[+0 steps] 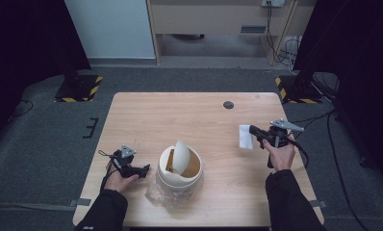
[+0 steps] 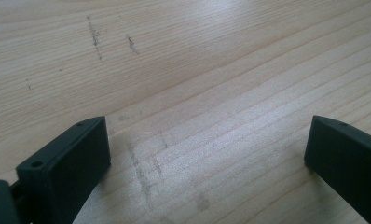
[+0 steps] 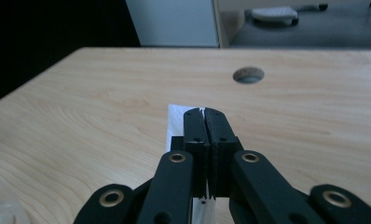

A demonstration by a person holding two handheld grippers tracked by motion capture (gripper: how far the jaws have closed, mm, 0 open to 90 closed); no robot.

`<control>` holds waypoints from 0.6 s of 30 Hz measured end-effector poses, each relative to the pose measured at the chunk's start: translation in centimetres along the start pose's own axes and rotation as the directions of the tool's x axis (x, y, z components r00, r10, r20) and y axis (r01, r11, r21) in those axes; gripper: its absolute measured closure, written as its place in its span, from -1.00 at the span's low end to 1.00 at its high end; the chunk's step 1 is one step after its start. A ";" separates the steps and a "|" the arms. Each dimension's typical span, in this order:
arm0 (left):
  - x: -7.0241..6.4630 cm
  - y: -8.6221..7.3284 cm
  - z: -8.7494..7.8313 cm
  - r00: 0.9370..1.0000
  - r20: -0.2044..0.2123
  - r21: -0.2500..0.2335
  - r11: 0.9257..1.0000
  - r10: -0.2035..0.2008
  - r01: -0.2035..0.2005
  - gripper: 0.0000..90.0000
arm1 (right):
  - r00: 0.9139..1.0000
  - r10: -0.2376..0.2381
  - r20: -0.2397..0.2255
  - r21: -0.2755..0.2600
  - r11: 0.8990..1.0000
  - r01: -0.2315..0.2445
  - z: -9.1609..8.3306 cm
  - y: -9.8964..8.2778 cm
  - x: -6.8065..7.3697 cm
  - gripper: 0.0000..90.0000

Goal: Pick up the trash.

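A: What does the right gripper (image 1: 253, 130) have?

B: A white sheet, paper or tissue (image 1: 246, 136). In the right gripper view the two black jaws are pressed together with a thin white edge (image 3: 202, 111) pinched between them, and more of the sheet (image 3: 175, 122) hangs down just left of the fingers (image 3: 195, 127).

A: So it is off the table (image 1: 146, 113)?

B: I judge so. From above the sheet hangs at the jaw tips, clear of the wood, not lying flat.

A: And the left gripper (image 1: 142, 170)?

B: Its jaws stand wide apart with nothing between them. The left gripper view has bare wood (image 2: 211, 93) between the two black fingers (image 2: 67, 163). From above, that gripper rests low, just left of the bin (image 1: 180, 169).

A: Describe the bin.

B: Small, round, cream, with a swing lid (image 1: 181, 157) tipped up on edge so the mouth is partly open. Clear plastic (image 1: 156, 193) bunches at its base. It sits well to the left of the right fingers, nearer the person.

A: Which step is this, then?

B: The pick-up looks done and the carry is in hand: paper gripped, not yet over the bin.

A: What does the next move call for?

B: Likely bringing the pinched sheet across to the open side of the lid, low enough that it drops inside when the jaws part. The sheet is limp, so it could drape on the rim or catch the lid. The left fingers are close enough to steady the bin if it shifts.
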State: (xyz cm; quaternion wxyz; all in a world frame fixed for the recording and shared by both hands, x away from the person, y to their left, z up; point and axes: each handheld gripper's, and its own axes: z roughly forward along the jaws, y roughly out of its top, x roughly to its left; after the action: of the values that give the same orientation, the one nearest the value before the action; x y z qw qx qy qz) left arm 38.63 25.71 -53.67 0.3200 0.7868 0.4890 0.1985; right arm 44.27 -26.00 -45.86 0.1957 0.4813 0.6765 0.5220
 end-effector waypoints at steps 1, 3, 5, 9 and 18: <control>0.0 0.0 0.0 1.000 0.000 0.000 1.000 0.000 0.000 -1.00 | 1.000 -0.001 -0.001 -0.015 1.000 0.001 -0.3 0.2 0.1 0.97; 0.0 0.0 0.0 1.000 0.000 0.000 1.000 0.000 0.000 -1.00 | 1.000 -0.008 -0.005 -0.039 0.999 0.008 -1.0 0.6 0.5 0.97; 0.0 0.0 0.0 1.000 0.000 0.000 1.000 0.000 0.000 -1.00 | 1.000 -0.012 -0.012 -0.059 0.998 0.012 -1.5 0.9 0.9 0.97; 0.0 0.0 0.0 1.000 0.000 0.000 1.000 0.000 0.000 -1.00 | 0.999 -0.027 -0.023 -0.086 0.996 0.025 -2.1 1.4 1.5 0.97; 0.0 0.0 0.0 1.000 0.000 0.000 1.000 0.000 0.000 -1.00 | 0.997 -0.062 -0.047 -0.143 0.988 0.055 -2.9 2.5 3.0 0.97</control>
State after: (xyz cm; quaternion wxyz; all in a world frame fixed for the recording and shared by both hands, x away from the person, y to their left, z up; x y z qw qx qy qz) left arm 38.64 25.71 -53.67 0.3199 0.7869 0.4889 0.1985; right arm 41.76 -24.98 -41.80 0.2272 0.4328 0.6563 0.5748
